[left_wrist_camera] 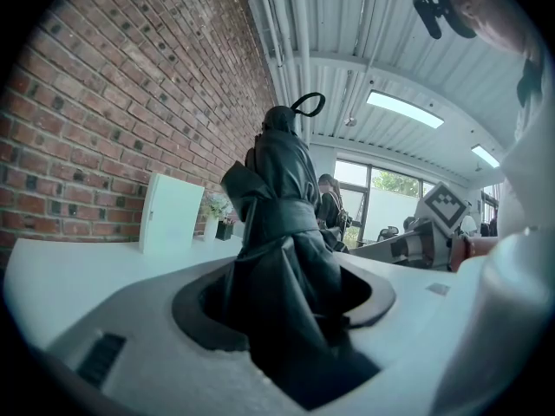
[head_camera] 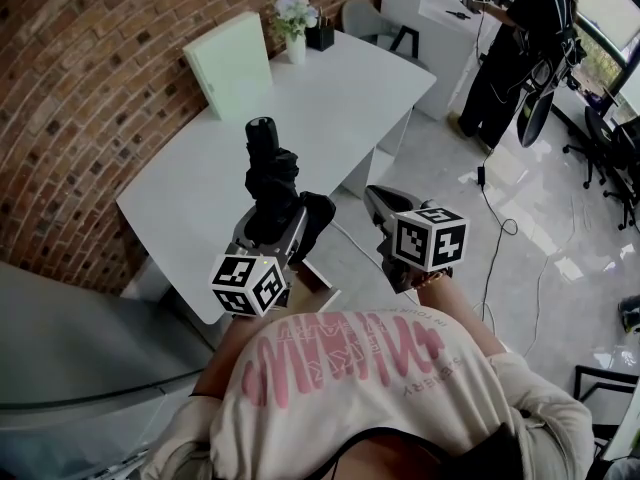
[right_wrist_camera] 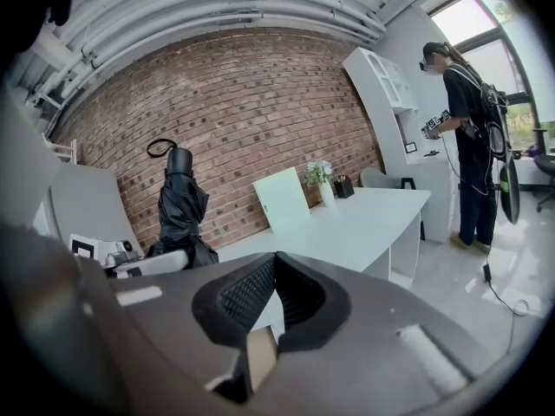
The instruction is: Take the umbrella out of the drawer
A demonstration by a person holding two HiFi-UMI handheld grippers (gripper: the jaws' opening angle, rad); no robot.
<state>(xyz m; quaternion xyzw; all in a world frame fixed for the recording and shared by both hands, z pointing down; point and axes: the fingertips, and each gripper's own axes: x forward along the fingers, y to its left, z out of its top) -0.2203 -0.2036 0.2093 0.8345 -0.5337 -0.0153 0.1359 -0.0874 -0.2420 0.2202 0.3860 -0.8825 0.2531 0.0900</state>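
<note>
Clamping the folded umbrella (head_camera: 270, 173) upright, left tool (head_camera: 277, 226) points level; right tool (head_camera: 380, 198) alongside, jaws together.

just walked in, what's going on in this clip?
A person holds a tool in each hand. The left tool is clamped on a folded black umbrella, holding it upright in the air near the white desk. The right tool is shut and empty beside it. The umbrella looks to be out already; no drawer is clearly in view. Another person stands in the background.
</note>
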